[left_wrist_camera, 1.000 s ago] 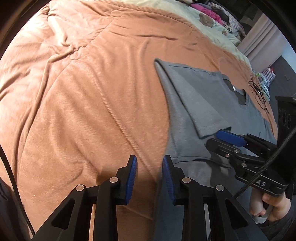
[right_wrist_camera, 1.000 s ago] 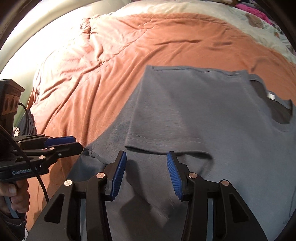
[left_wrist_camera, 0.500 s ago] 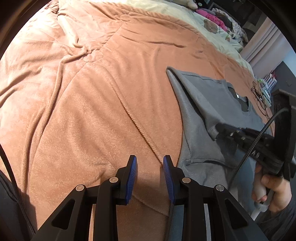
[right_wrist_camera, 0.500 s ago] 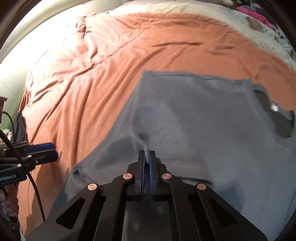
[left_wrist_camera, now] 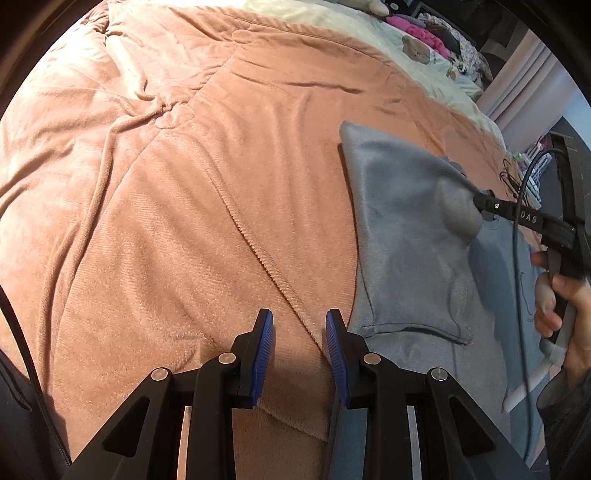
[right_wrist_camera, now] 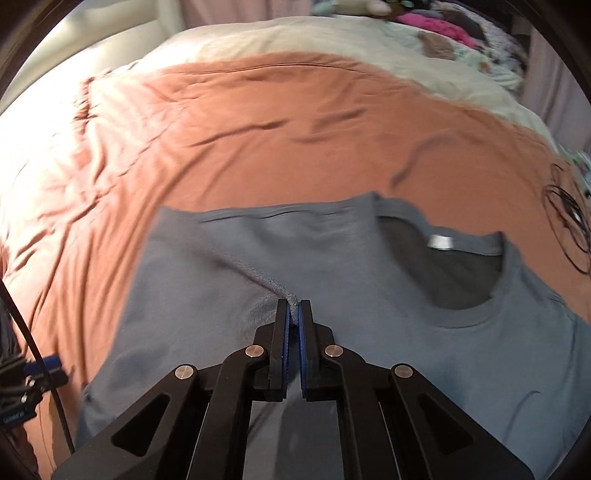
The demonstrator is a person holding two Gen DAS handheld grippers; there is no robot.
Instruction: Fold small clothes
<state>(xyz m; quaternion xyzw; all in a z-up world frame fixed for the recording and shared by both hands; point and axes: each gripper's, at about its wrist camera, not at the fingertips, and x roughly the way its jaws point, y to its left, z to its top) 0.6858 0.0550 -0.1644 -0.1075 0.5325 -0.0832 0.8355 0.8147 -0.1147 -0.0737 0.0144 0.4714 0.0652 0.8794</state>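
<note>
A grey T-shirt [left_wrist_camera: 402, 258] lies flat on the bed, its neck opening [right_wrist_camera: 443, 273] to the right in the right wrist view. My right gripper [right_wrist_camera: 293, 308] is shut on the hem of the shirt's left sleeve [right_wrist_camera: 255, 271] and holds it raised over the shirt's body. The left wrist view shows that gripper [left_wrist_camera: 478, 201] pulling the sleeve up into a tent. My left gripper [left_wrist_camera: 299, 325] stands open over the orange blanket, just left of the shirt's side edge, with nothing between its fingers. Its blue pad [right_wrist_camera: 42, 365] shows at the left edge of the right wrist view.
An orange blanket [left_wrist_camera: 177, 221] covers the bed, with cream bedding [left_wrist_camera: 351, 33] beyond it and a heap of pink and patterned clothes [left_wrist_camera: 428, 35] at the far end. A black cord [right_wrist_camera: 569, 225] lies right of the shirt. A hand [left_wrist_camera: 561, 306] holds the right gripper.
My right gripper closed on the sleeve hem, then lifted it and carried it across the shirt. My left gripper stayed open in place.
</note>
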